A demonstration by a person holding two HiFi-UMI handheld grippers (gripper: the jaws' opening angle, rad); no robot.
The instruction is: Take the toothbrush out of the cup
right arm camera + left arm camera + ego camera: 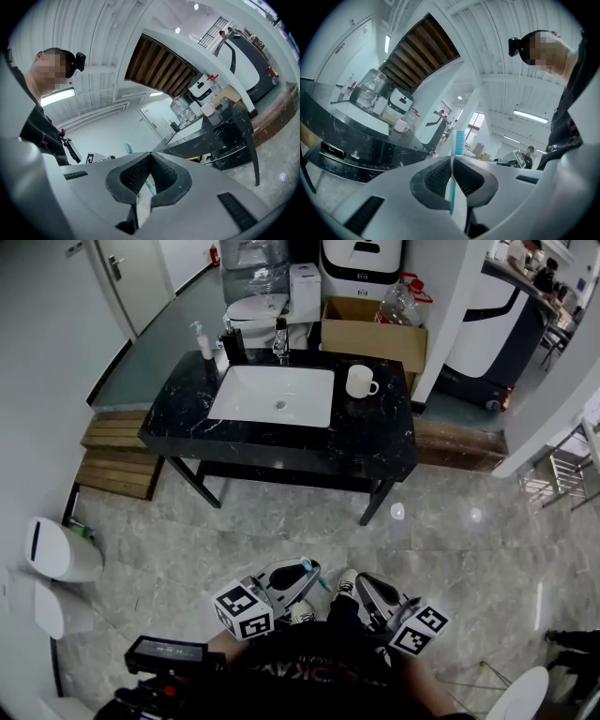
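Toothbrush [452, 185] is pinched in my left gripper [453, 159], and the head view shows me only its ends. My right gripper [150, 155] has its jaws pressed together, empty.

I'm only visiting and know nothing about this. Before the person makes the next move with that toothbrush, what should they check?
1. Toothbrush firmly held: ok. The left gripper has its jaws shut on the handle, with the bristles sticking out past them.
2. Toothbrush out of the cup: ok. The cup stands far off on the black counter.
3. Cup upright: ok.
4. Right gripper free: ok. Its jaws are together and hold nothing.
5. Place to set the toothbrush down: cannot tell.
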